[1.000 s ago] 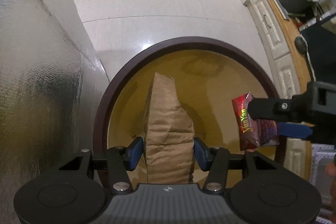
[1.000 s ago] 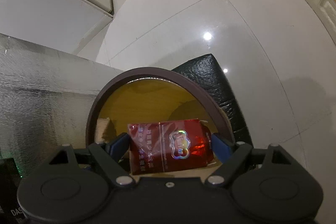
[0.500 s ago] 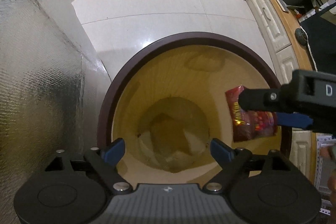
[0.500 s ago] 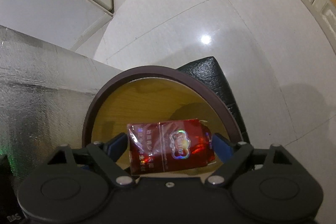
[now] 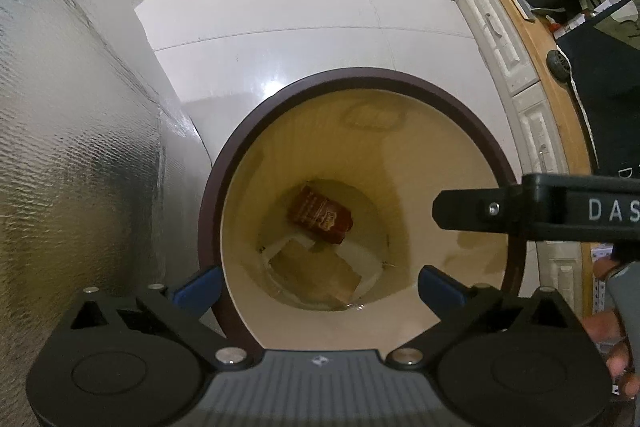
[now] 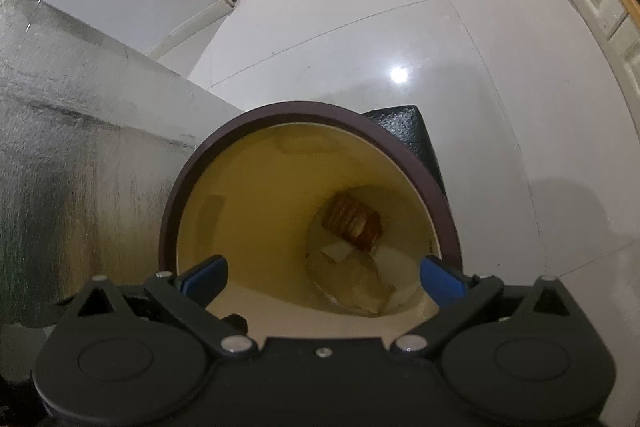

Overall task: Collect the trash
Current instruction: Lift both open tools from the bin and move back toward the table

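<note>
Bin (image 5: 208,195) holds red packet (image 5: 320,215), glossy, atop flat brown paper bag (image 5: 316,273); both hand-held grippers just released, empty.

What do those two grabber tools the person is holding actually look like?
Both are matte black plastic. The left gripper and the right gripper each have two angled arms ending in blue pads, silver screws at the pivots, and two round discs on the body. From the side, the right one bears white letters "DAS". No cables or sleeves are visible.
</note>
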